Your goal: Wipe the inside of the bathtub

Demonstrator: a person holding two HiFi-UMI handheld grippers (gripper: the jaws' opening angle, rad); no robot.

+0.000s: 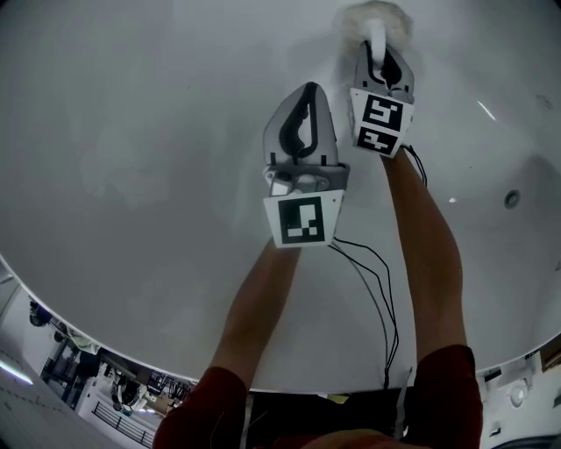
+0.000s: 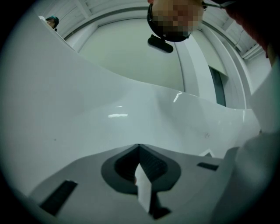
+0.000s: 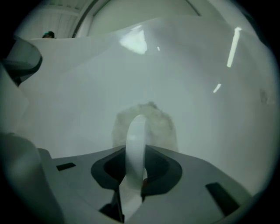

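One white bathtub (image 1: 158,131). Two grippers: right gripper (image 1: 379,48) clenched on the white handle (image 3: 136,135) of one fluffy pad (image 1: 399,17) pressed against the tub wall; left gripper (image 1: 307,95) closed, empty.

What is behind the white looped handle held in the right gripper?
A fuzzy off-white scrub pad, against the glossy white bathtub wall. The white looped handle hides the pad's middle, and the pad covers the tub surface beneath it.

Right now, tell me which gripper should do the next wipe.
Right. The right gripper is shut on the handle of the fluffy pad, against the tub wall; the left gripper is shut and empty.
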